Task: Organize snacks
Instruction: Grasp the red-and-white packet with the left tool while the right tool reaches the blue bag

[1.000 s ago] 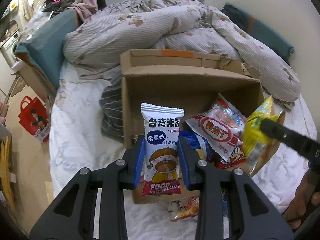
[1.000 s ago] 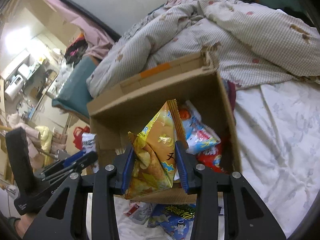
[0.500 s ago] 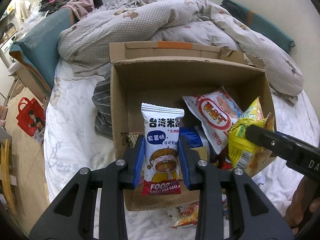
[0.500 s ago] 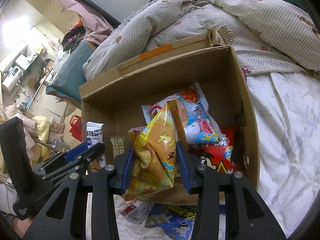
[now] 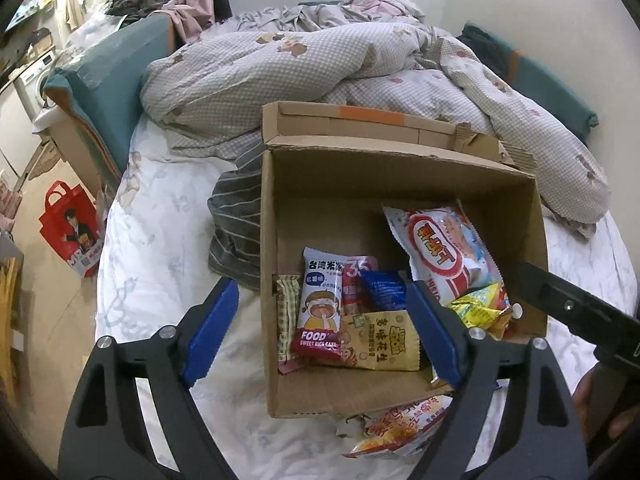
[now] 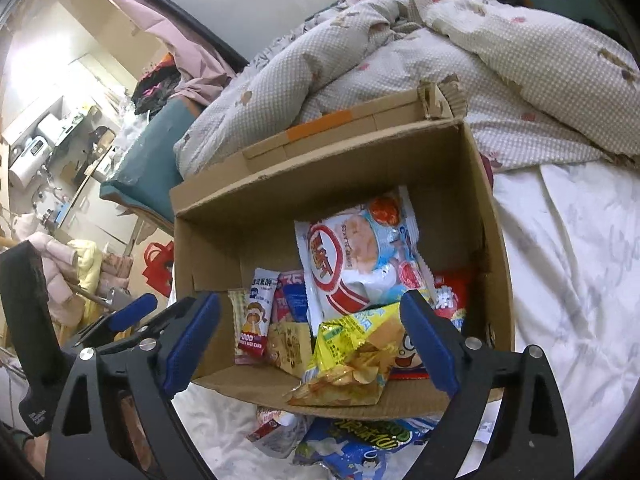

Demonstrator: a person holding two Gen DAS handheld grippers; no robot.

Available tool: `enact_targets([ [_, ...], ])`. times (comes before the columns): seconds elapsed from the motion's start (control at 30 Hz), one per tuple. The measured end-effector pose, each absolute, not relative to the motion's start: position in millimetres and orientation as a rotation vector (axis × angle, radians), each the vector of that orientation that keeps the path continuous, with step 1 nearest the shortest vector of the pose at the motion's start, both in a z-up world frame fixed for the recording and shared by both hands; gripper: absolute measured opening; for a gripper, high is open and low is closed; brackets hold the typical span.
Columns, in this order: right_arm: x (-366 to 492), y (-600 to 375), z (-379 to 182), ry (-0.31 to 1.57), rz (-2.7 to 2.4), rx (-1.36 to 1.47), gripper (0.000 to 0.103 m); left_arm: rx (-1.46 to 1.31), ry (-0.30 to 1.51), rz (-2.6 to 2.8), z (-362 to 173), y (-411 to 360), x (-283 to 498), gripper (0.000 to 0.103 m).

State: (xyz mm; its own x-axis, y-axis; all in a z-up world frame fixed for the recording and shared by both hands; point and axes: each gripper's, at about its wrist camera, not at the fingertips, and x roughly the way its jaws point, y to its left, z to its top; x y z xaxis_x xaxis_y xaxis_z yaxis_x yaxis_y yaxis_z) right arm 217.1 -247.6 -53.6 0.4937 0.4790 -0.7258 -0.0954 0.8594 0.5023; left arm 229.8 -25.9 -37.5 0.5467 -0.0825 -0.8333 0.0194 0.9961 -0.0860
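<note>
Both grippers, left gripper and right gripper, opening over the cardboard box on the bed, nothing between the fingers. Rice cake packet and yellow chip bag inside the box: light, crinkly, slippery film, contents crushable. Best taken at the sealed edge.

My left wrist camera looks steeply down, close over cardboard box, fingers lower frame. My right wrist camera: same box, from opposite corner. Shared: box interior, quilt upper frame.
</note>
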Motion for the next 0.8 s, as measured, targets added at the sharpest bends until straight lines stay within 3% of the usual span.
enact_targets([
  [0.8, 167.1, -262.6, -27.5, 0.973, 0.261, 0.340, 0.093, -0.123, 1.010, -0.034, -32.4, 1.6, 179.2, 0.083],
])
